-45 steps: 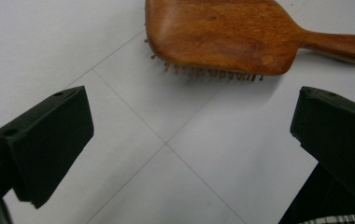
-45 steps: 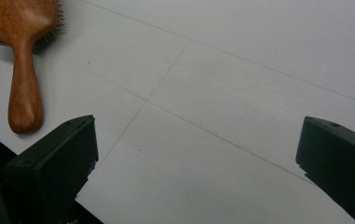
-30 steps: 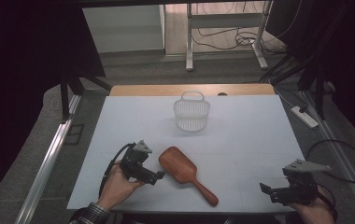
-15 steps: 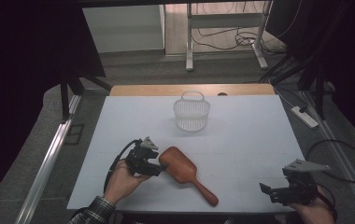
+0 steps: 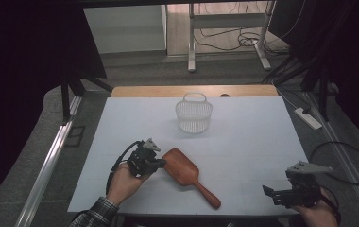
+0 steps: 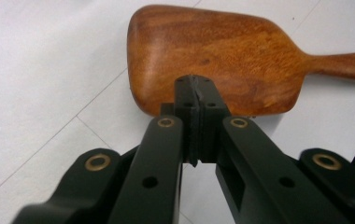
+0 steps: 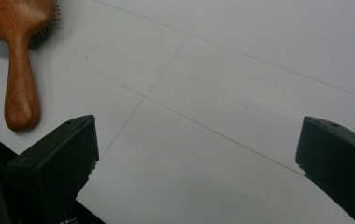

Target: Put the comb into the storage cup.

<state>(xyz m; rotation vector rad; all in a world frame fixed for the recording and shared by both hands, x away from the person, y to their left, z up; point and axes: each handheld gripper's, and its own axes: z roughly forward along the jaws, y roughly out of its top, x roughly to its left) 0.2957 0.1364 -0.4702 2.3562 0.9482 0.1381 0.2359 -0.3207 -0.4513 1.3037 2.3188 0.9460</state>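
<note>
Hairbrush (image 5: 187, 173) is lying wooden back up on the white worktop (image 5: 243, 142), its bristles facing down, with its handle pointing toward the person's right hand. That is leaving the wide head free for the left gripper (image 5: 158, 163), which is sitting right at the head's edge. Its jaws have just been closing and are now pressed together with nothing between them, the tips in front of the brush head. The right gripper (image 5: 274, 195) is waiting well apart, jaws wide and holding nothing. A white basket (image 5: 194, 115) is standing farther back, looking empty, maybe waiting for the brush.
</note>
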